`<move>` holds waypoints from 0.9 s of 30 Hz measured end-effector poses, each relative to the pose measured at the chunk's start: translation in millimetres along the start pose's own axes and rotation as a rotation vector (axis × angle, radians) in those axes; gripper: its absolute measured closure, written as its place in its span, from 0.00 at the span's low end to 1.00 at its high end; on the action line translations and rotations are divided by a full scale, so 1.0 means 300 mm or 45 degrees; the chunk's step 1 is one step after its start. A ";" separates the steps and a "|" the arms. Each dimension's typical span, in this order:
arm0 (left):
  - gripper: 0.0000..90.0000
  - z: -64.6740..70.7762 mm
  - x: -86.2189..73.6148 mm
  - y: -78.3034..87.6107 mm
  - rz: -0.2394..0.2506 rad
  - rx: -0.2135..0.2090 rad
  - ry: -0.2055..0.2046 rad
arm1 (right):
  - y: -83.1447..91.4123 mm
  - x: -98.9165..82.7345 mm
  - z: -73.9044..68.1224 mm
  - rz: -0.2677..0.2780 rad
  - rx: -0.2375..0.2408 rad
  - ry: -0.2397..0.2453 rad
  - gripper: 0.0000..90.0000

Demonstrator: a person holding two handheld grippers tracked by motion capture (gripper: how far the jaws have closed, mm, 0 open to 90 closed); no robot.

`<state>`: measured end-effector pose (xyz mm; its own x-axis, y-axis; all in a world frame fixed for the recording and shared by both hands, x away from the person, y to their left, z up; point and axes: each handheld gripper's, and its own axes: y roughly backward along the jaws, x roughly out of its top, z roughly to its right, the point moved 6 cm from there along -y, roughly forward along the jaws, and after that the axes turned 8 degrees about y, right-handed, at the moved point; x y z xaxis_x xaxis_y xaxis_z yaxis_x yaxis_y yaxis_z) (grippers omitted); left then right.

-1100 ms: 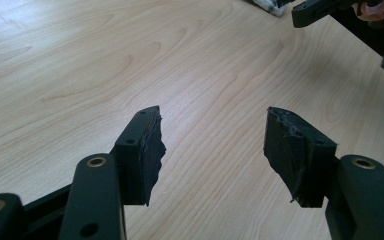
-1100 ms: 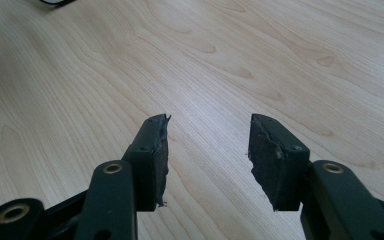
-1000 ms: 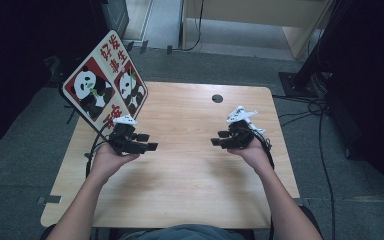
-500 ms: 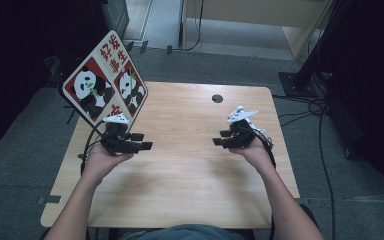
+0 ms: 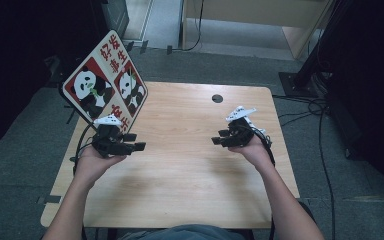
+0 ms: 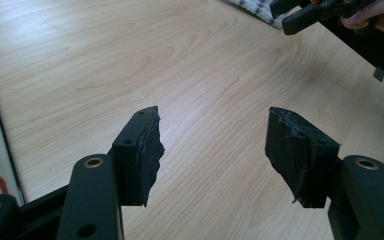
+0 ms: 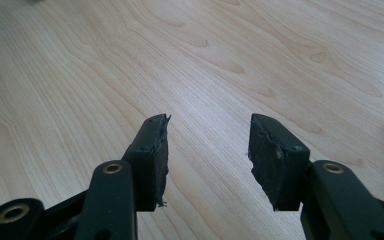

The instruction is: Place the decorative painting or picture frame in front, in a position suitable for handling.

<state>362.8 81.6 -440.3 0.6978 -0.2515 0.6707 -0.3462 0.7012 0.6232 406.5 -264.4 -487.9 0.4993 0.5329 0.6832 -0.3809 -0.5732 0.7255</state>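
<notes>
Red-and-white panda sign point(image 5: 107, 80), diamond-shaped with two pandas and red characters, tilted at the table's point(image 5: 180, 175) far left corner, just beyond the left gripper point(image 5: 132, 142). Left gripper released, jaws wide apart over bare wood, grasping nothing. Right gripper point(image 5: 220, 140) likewise spread, empty, well apart from the sign.

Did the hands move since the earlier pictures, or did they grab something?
The left tool slid a little toward the table's left edge, closer to the panda sign. Nothing was grabbed or let go: both tools are open with nothing between the jaws. The right tool stayed put over the wooden table, and the sign kept its place.
</notes>
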 end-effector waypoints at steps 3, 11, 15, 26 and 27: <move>0.43 -0.003 0.000 0.014 0.007 0.006 0.003 | 0.001 0.002 0.003 0.004 0.001 -0.001 0.57; 0.43 -0.021 -0.004 0.060 0.041 0.042 0.030 | -0.001 0.001 0.017 -0.008 -0.008 -0.022 0.57; 0.43 -0.034 -0.009 0.086 0.051 0.054 0.045 | -0.004 0.001 0.020 -0.013 -0.006 -0.027 0.57; 0.43 -0.072 -0.011 0.169 0.101 0.093 0.074 | -0.010 -0.009 0.025 -0.044 -0.013 -0.036 0.56; 0.43 -0.077 -0.011 0.178 0.110 0.092 0.083 | -0.012 -0.009 0.025 -0.044 -0.015 -0.038 0.56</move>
<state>356.4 135.1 -418.6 0.7022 -0.1465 0.6968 -0.4492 0.6682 0.5931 412.3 -268.5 -492.8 0.5352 0.5337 0.6548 -0.3720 -0.5470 0.7499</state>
